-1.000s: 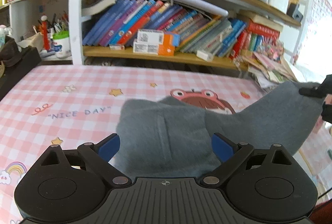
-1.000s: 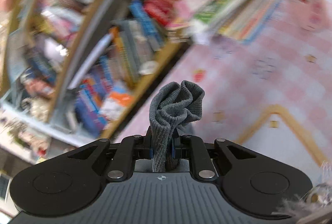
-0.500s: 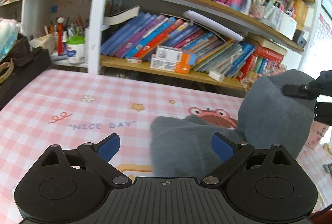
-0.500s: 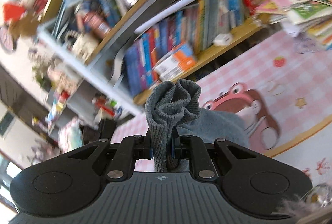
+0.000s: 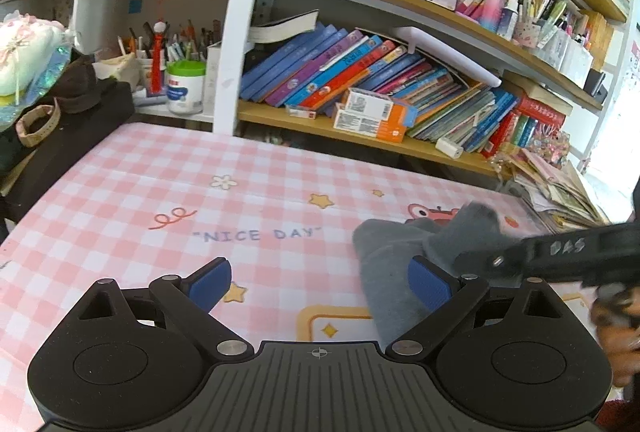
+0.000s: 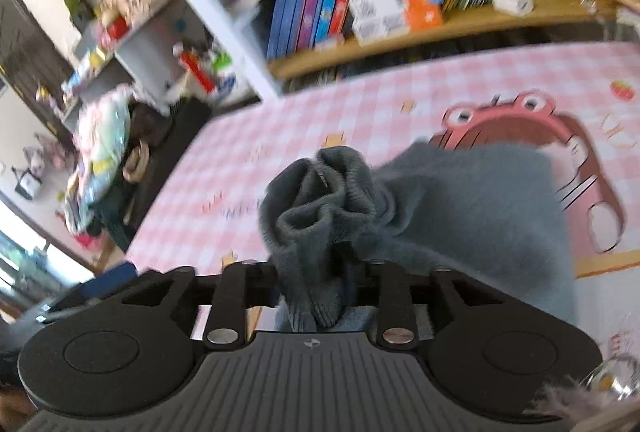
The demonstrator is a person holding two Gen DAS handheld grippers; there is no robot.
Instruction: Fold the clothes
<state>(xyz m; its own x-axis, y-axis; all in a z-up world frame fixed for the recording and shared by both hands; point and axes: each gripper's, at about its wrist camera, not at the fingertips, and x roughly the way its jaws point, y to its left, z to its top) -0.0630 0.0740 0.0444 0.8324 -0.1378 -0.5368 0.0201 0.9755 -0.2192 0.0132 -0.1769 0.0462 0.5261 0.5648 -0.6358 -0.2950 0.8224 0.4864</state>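
A grey knit garment (image 5: 400, 264) lies on the pink checked tablecloth (image 5: 200, 199), right of centre in the left wrist view. My left gripper (image 5: 318, 284) is open and empty, just left of the garment's edge; its right blue pad (image 5: 430, 286) overlaps the cloth. My right gripper (image 6: 314, 292) is shut on a bunched fold of the grey garment (image 6: 460, 199), and the rest trails to the right over the frog print. The right gripper also shows in the left wrist view (image 5: 560, 252), low over the cloth.
Bookshelves (image 5: 360, 79) full of books stand along the table's far edge. A dark bag and clutter (image 5: 60, 111) sit at the far left. A stack of papers (image 5: 560, 183) lies at the far right. The tablecloth reads "NICE DAY" (image 5: 260, 234).
My right gripper has swung the held fold leftward and down over the garment, folding it onto itself. The garment now lies lower and more to the right of my left gripper.
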